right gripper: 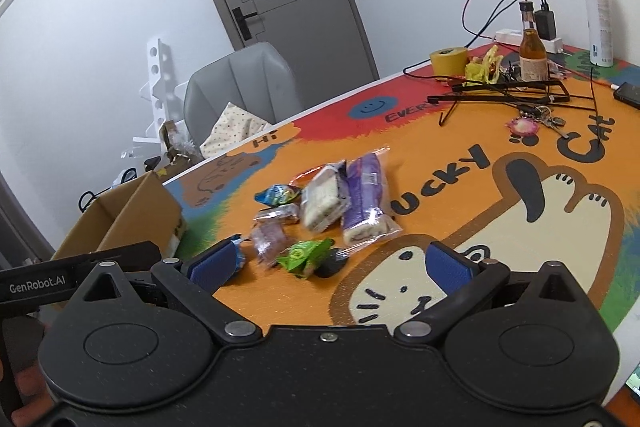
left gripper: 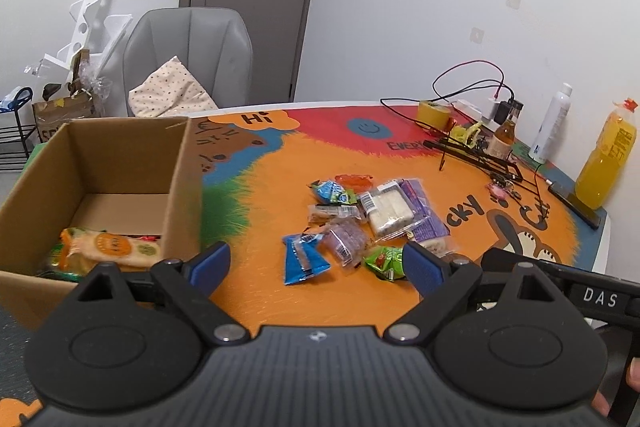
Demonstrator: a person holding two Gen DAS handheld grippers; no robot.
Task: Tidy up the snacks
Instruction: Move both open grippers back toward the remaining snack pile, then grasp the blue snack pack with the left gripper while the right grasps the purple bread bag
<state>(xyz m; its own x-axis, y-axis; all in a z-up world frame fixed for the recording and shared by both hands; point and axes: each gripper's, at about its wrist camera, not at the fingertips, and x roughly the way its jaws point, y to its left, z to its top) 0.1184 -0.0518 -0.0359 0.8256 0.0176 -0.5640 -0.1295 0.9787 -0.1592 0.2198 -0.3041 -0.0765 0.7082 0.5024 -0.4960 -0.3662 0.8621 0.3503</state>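
Several wrapped snacks lie in a loose pile on the colourful table mat (left gripper: 360, 163): a blue packet (left gripper: 302, 259), a green packet (left gripper: 386, 261), a white cake pack (left gripper: 386, 211) and a purple roll pack (left gripper: 424, 223). The pile shows in the right wrist view too, with the purple roll pack (right gripper: 366, 199) and green packet (right gripper: 304, 255). A cardboard box (left gripper: 120, 163) stands at the left and holds an orange and yellow snack bag (left gripper: 108, 247). My left gripper (left gripper: 316, 265) is open and empty, just short of the pile. My right gripper (right gripper: 338, 263) is open and empty near the green packet.
At the table's far right are a yellow tape roll (left gripper: 434, 113), black cables (left gripper: 476, 151), a brown glass bottle (left gripper: 506, 137), a white spray can (left gripper: 552, 123), an orange juice bottle (left gripper: 608, 155) and a phone (left gripper: 576, 203). A grey chair (left gripper: 192, 55) stands behind the table.
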